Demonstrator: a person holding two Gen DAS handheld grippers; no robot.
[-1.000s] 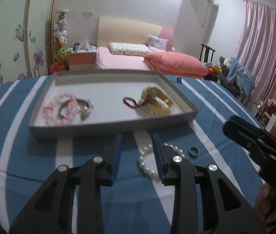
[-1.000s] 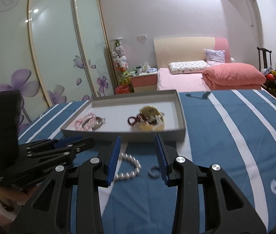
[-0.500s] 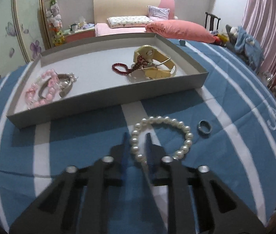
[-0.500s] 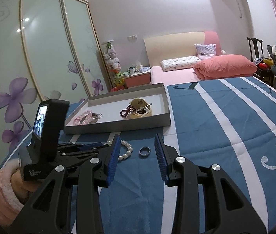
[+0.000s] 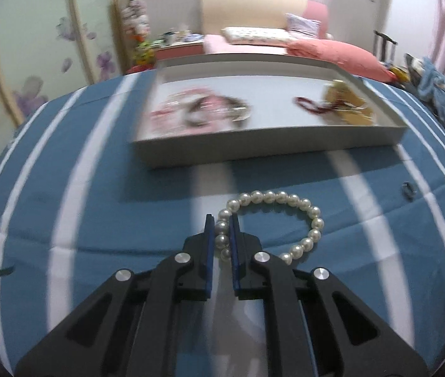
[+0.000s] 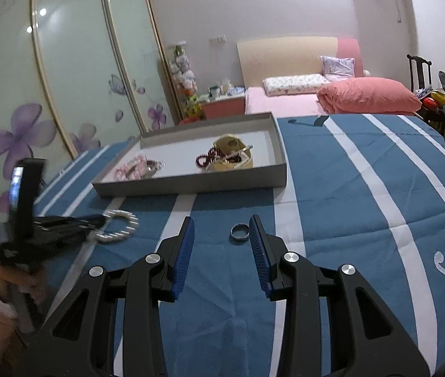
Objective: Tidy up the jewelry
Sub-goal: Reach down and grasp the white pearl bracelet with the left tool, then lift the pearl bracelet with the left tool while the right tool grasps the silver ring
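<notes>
The left gripper (image 5: 221, 235) has its blue pads pinched on a few beads at the near-left side of the white pearl bracelet (image 5: 272, 223), which lies on the blue-and-white striped cloth (image 5: 96, 220) just short of the shallow grey cardboard tray (image 5: 269, 147). With so thin a bite on round beads, I'd worry the strand slips out or swings and catches the tray's front wall on the way in. The right gripper (image 6: 221, 245) hovers spread around the small silver ring (image 6: 239, 232), not touching; closing off-centre could flick it away.
</notes>
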